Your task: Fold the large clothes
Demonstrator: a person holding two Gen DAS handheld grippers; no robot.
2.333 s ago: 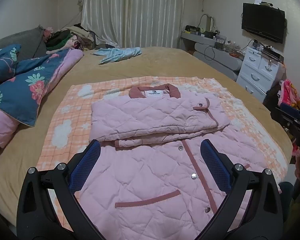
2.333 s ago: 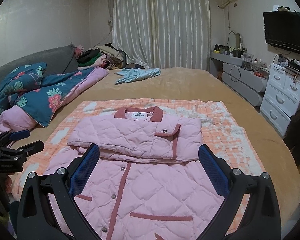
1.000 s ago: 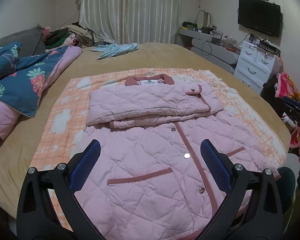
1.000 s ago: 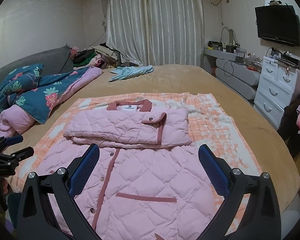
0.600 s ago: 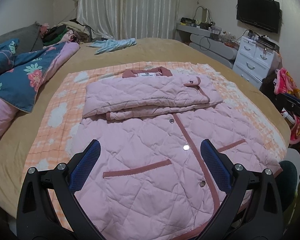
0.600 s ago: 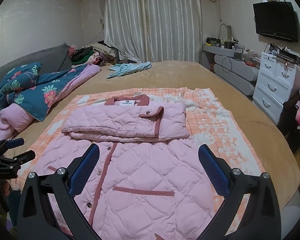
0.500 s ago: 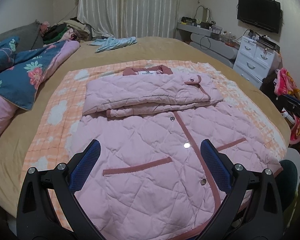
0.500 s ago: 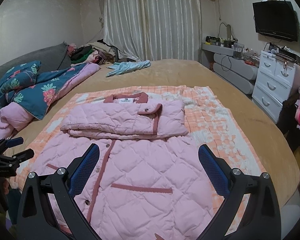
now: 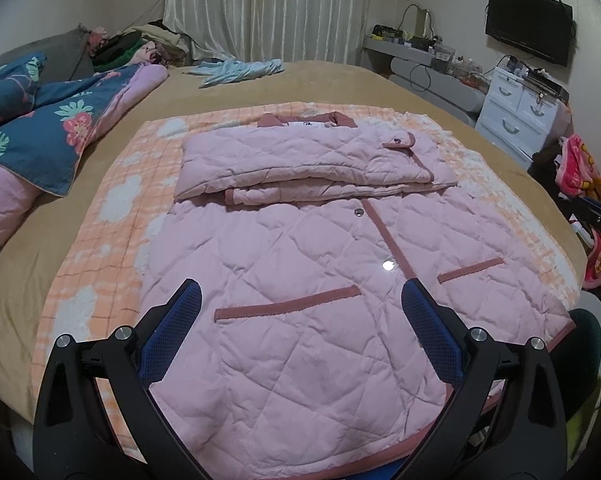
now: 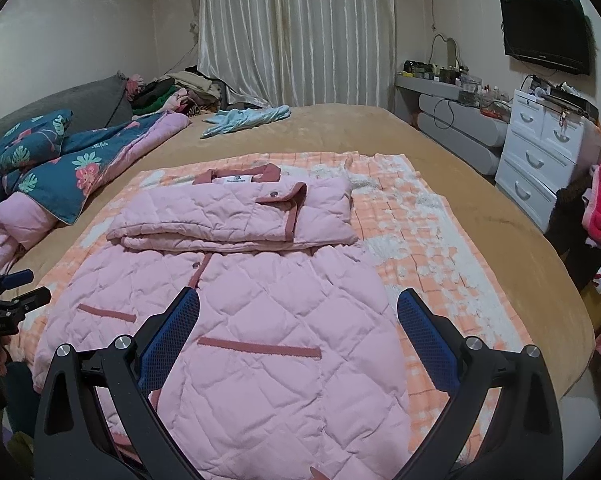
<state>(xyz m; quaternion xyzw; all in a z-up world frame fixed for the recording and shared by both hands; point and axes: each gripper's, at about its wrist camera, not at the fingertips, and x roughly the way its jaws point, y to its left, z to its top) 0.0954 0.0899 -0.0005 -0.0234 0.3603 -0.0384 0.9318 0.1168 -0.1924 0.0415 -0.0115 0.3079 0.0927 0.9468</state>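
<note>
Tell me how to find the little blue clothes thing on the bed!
Start at the big tan bed, then look to its far end by the white curtains. The light blue garment lies crumpled there alone, well beyond the pink quilted jacket, and nothing else on the bed is pale blue.

Jacket (image 9: pixel 300 280) is lying on blanket (image 9: pixel 112 200) on bed (image 9: pixel 340 80), sleeves folded across its top. Quilt (image 9: pixel 40 128) is sitting left, dresser (image 9: pixel 520 116) right, garment (image 9: pixel 240 70) behind.

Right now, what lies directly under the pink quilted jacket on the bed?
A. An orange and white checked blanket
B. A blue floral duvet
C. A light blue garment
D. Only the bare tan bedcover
A: the orange and white checked blanket shows on both sides of the pink quilted jacket.
</note>
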